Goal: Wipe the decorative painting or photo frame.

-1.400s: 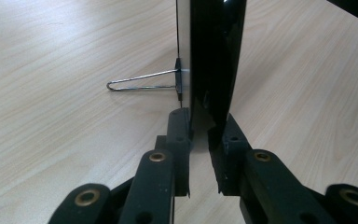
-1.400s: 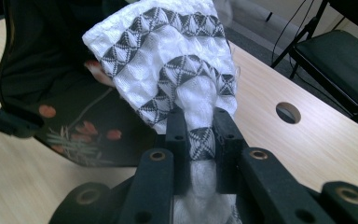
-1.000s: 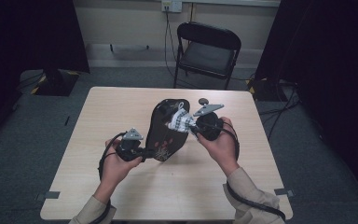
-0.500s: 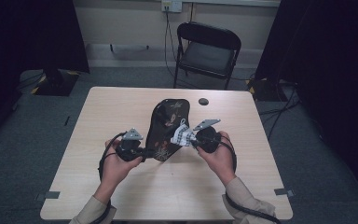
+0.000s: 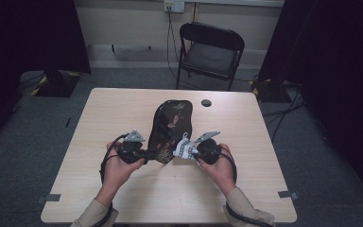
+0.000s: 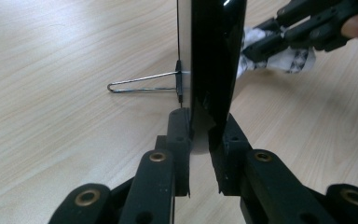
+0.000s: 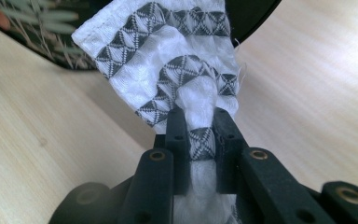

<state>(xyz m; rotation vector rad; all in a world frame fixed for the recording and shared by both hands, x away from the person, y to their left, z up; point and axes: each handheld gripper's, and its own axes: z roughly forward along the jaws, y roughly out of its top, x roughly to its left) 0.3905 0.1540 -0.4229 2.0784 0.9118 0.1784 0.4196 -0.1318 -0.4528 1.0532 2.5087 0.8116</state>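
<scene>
A black lacquered plate [image 5: 170, 124] painted with plants stands tilted on the table, propped by a wire stand [image 6: 140, 85]. My left gripper [image 5: 149, 155] is shut on the plate's near lower edge [image 6: 214, 51], its jaws [image 6: 200, 126] pinching the rim from both sides. My right gripper [image 5: 190, 151] is shut on a bunched white cloth [image 5: 181, 148] with a grey triangle pattern. The cloth [image 7: 168, 60] hangs against the plate's lower right edge [image 7: 28, 21], just above the tabletop. The left gripper view shows the cloth [image 6: 289, 60] behind the plate.
The light wooden table [image 5: 99, 123] has bare room on both sides of the plate. A small black round thing [image 5: 206, 102] lies near the far edge. A black folding chair [image 5: 210, 52] stands behind the table.
My right gripper has come down with the cloth from the plate's upper right part to its lower right edge. The left gripper and the plate have stayed put.
</scene>
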